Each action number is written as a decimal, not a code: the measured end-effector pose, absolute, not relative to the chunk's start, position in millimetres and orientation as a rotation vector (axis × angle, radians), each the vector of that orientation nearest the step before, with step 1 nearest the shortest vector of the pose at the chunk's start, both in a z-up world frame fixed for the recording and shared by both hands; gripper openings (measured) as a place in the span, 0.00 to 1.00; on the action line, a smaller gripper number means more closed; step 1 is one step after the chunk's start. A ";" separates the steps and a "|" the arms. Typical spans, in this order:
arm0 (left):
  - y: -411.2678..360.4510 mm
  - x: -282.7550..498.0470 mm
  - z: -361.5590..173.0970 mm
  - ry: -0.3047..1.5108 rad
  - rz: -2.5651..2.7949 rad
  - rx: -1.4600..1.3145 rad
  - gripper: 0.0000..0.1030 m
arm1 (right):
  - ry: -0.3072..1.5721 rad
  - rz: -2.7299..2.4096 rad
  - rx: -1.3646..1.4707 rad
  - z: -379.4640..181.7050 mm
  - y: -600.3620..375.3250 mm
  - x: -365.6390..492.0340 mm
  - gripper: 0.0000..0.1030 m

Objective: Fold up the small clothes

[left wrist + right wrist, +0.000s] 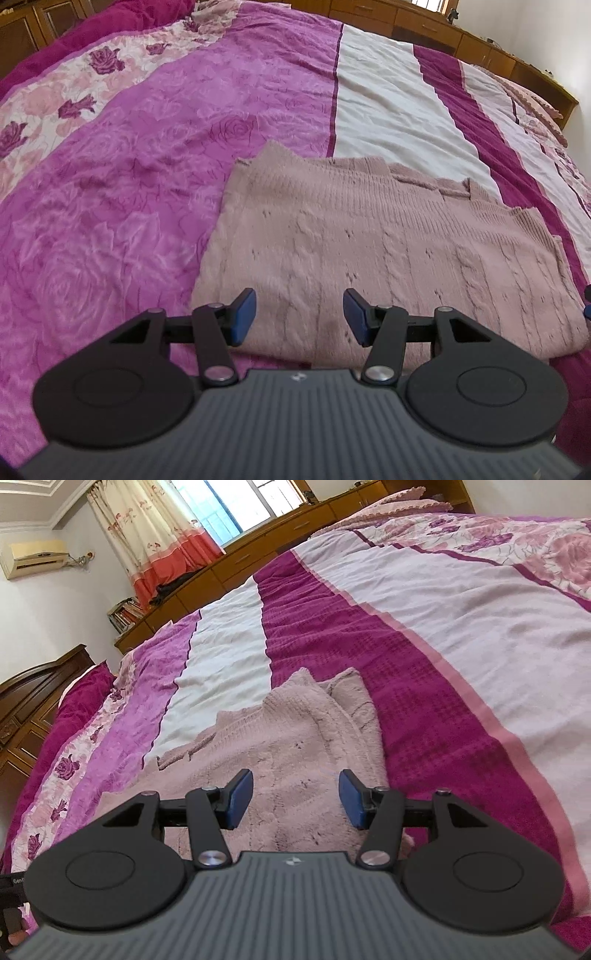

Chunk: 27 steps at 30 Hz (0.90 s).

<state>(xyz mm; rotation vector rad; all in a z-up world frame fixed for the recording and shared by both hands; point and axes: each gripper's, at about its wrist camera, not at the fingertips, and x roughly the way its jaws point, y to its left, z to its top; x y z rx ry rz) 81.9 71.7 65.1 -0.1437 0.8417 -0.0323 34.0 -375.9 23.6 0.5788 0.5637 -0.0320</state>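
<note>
One pink sweater (388, 251) lies folded on the bedspread (129, 184), near the edge. Two grippers, left (299, 317) and right (296, 799), hang above it, fingers spread, holding nothing.

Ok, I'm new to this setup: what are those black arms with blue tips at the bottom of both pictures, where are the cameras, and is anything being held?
No robot here: a person carries a handheld two-finger gripper in each hand, each with a fisheye camera looking along its fingers. One picture looks past the left gripper, the other past the right gripper. The blue tips are the finger pads. Both look down at a dusty-pink cable-knit sweater, partly folded, on a magenta, white and rose-patterned bedspread. Both grippers stand open above the knit; neither holds anything.
</note>
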 end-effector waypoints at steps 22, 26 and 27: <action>62.2 50.5 55.0 0.908 -0.003 -0.154 0.52 | 0.633 -0.047 0.786 -25.5 -415.0 29.5 0.59; 58.4 49.7 55.0 0.909 -0.007 -0.147 0.52 | 0.627 -0.020 0.814 -30.9 -420.0 28.7 0.60; 57.4 49.5 54.8 0.909 -0.008 -0.145 0.52 | 0.625 -0.016 0.817 -31.6 -420.3 28.8 0.60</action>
